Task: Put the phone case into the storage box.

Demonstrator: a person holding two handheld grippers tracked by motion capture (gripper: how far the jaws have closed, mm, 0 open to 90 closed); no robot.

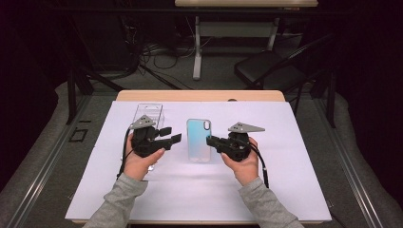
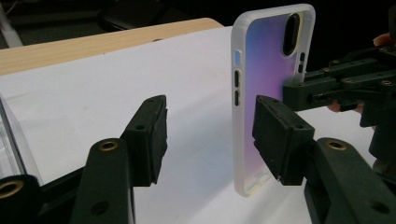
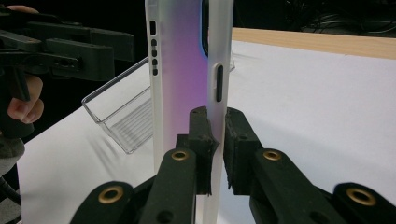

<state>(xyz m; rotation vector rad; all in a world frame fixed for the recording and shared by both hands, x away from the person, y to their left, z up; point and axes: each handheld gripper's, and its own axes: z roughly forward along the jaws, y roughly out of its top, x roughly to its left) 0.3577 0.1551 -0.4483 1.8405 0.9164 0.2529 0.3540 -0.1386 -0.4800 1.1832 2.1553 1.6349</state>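
A translucent phone case (image 1: pixel 198 140) with a blue-to-pink sheen stands upright on its short end in the middle of the white sheet. My right gripper (image 1: pixel 210 141) is shut on its right long edge. In the right gripper view the two jaws pinch that frosted edge (image 3: pixel 215 107) just below a button slot, the gripper (image 3: pixel 217 140) pointing level. My left gripper (image 1: pixel 171 134) hangs just left of the case, open. In the left gripper view its jaws (image 2: pixel 212 135) stand wide apart with bare sheet between them, and the case (image 2: pixel 266 93) stands beside the right jaw.
A clear plastic box (image 1: pixel 148 114) lies on the sheet behind my left hand, also seen as a clear plastic box (image 3: pixel 123 121) in the right gripper view. The white sheet (image 1: pixel 285 156) covers the wooden table (image 1: pixel 199 95). A black chair (image 1: pixel 266 69) and cables sit beyond it.
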